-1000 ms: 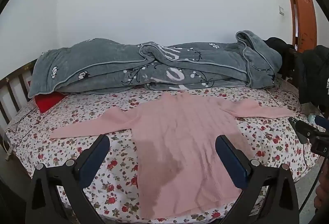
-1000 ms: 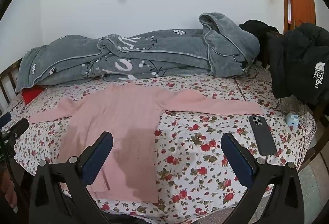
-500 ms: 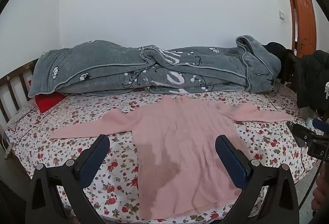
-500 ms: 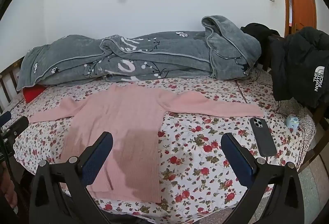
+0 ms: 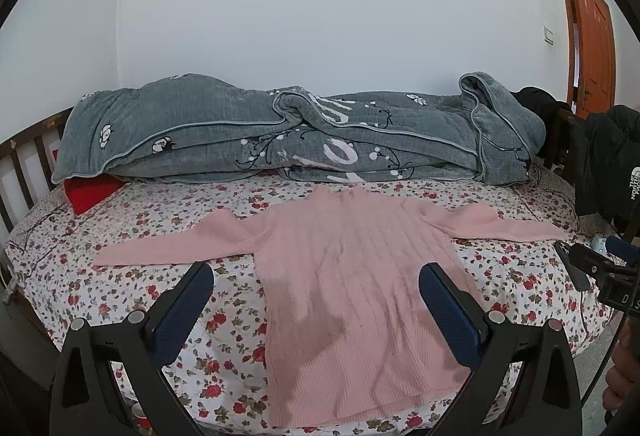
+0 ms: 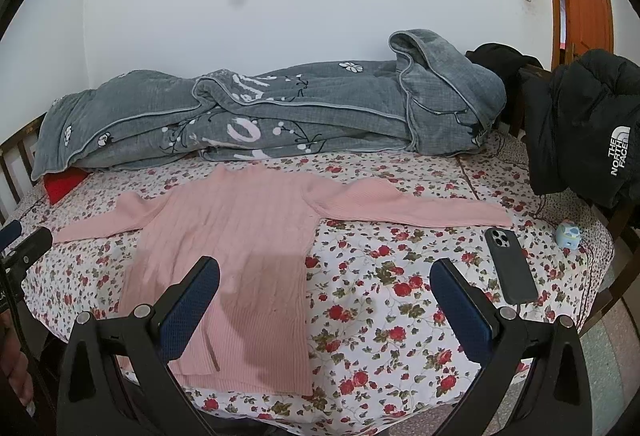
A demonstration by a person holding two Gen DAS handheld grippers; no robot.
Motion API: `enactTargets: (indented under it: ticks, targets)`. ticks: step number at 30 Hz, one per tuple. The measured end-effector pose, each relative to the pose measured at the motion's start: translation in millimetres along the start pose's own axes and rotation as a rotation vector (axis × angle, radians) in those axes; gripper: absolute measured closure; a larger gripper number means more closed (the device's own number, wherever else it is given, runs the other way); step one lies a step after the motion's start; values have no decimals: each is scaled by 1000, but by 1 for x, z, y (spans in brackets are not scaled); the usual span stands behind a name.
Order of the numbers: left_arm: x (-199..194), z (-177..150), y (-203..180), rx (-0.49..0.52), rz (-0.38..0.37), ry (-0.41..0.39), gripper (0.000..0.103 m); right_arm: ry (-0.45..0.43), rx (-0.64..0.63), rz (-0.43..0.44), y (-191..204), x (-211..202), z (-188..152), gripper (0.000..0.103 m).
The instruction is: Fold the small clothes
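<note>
A pink ribbed sweater (image 5: 352, 276) lies flat on the floral bed sheet (image 5: 120, 276), both sleeves spread out sideways, hem toward me. It also shows in the right wrist view (image 6: 240, 236). My left gripper (image 5: 316, 276) is open and empty, held above the sweater's lower body near the front edge. My right gripper (image 6: 326, 272) is open and empty, above the sweater's right hem edge and bare sheet. The right gripper also shows at the right edge of the left wrist view (image 5: 596, 268).
A rumpled grey quilt (image 5: 280, 132) lies along the wall behind the sweater. A dark phone (image 6: 510, 264) and a small blue object (image 6: 568, 234) lie on the sheet at right. A black jacket (image 6: 588, 124) hangs at right. A red item (image 5: 90, 192) sits at left.
Both grippers have tilted up and drawn back slightly, so the sweater and bed sit lower in both views. Both stay open. The sweater has not moved.
</note>
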State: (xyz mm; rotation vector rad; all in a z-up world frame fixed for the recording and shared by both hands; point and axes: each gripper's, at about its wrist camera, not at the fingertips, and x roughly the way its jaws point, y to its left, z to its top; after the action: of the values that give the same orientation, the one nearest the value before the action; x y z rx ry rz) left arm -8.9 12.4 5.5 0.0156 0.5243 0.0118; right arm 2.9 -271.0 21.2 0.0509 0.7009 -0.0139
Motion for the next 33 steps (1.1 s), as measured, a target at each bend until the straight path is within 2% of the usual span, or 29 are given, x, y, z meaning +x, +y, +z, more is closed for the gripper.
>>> enactTargets:
  ticks: [33]
  targets:
    - [-1, 0, -1, -11, -12, -11, 0, -26, -4, 14, 6, -8, 3, 0]
